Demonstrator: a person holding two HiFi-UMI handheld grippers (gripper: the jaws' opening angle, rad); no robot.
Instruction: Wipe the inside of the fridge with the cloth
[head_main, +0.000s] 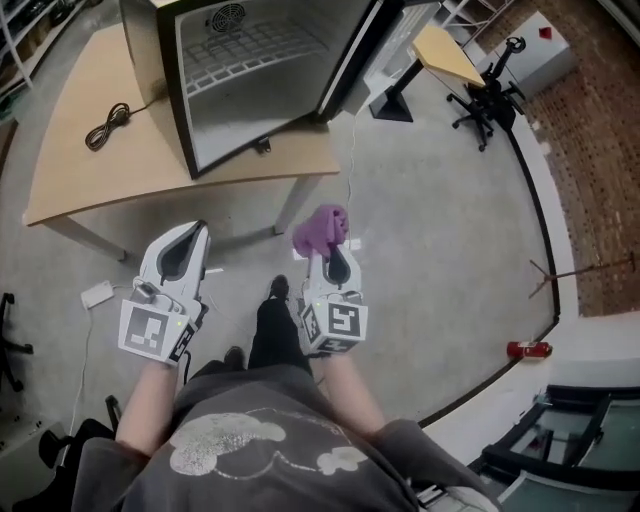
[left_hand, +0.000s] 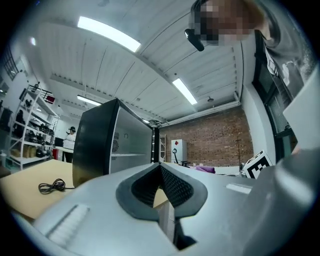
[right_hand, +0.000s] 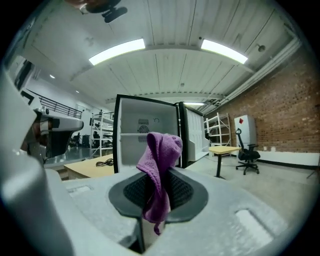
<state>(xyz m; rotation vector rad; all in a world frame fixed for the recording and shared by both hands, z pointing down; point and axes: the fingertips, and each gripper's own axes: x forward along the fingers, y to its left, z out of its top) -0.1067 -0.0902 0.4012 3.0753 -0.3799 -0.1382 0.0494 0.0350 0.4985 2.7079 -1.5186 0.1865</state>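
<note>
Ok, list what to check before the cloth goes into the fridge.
1. Cloth gripped: ok, the right gripper has its jaws shut on it.
2. Fridge door open: ok.
3. Inside free: ok, only a wire shelf shows.
4. Left gripper free: ok, shut on nothing.
5. Cloth at the fridge: not ok, it hangs over the floor, short of the table.
6. Cable out of the path: ok, it lies left of the fridge.

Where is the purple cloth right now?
The purple cloth is clamped in the right gripper's shut jaws, centre of the head view, held over the floor in front of the open fridge on the wooden table.
</note>
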